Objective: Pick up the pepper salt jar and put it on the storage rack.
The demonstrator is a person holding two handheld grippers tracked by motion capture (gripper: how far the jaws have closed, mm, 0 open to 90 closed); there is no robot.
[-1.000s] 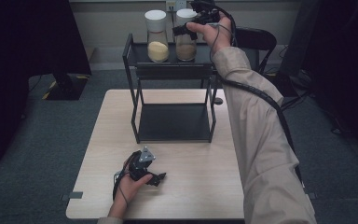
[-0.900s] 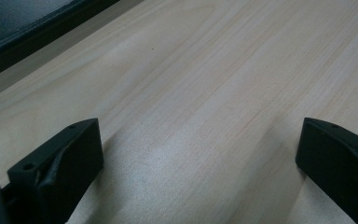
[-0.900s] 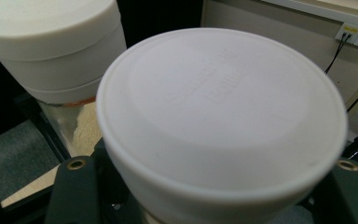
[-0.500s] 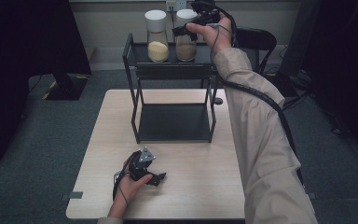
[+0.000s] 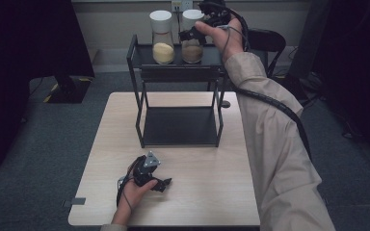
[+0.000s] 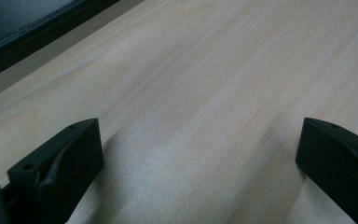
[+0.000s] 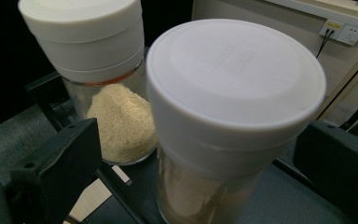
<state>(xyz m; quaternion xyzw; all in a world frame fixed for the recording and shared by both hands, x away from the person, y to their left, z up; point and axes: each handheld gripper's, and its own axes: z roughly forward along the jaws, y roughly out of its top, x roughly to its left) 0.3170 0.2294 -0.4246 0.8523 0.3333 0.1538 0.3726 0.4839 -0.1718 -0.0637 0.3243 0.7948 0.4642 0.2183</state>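
**Right tongs open around the brown-filled jar on the rack's top shelf**

The right tongs [image 5: 189, 34] are raised to the top shelf [image 5: 212, 58] of the black rack [image 5: 139, 115], which stands at the far side of the table [image 5: 212, 192]. Their jaws have just been opening and now stand wide apart, one on either side of the jar of brown powder [image 7: 223, 121], with a gap showing between each jaw and the jar's white lid [image 7: 235, 65]; the pads do not press on it. The jar stands upright on the shelf's right half, just beside the jar of yellow grains [image 5: 163, 37], which is also upright with a white lid. In the right gripper view the two jars stand close together, so there is little room between them for the jaw on that side. The shelf has a low raised rail along its front edge, and both jars stand behind it.

The left tongs [image 6: 191, 154] rest low over the bare wood of the table, jaws wide apart with nothing between them. In the high view the left hand [image 5: 137, 187] sits near the table's front edge, well apart from the rack, with open tabletop to its right and between it and the rack's lower shelf [image 5: 180, 126].
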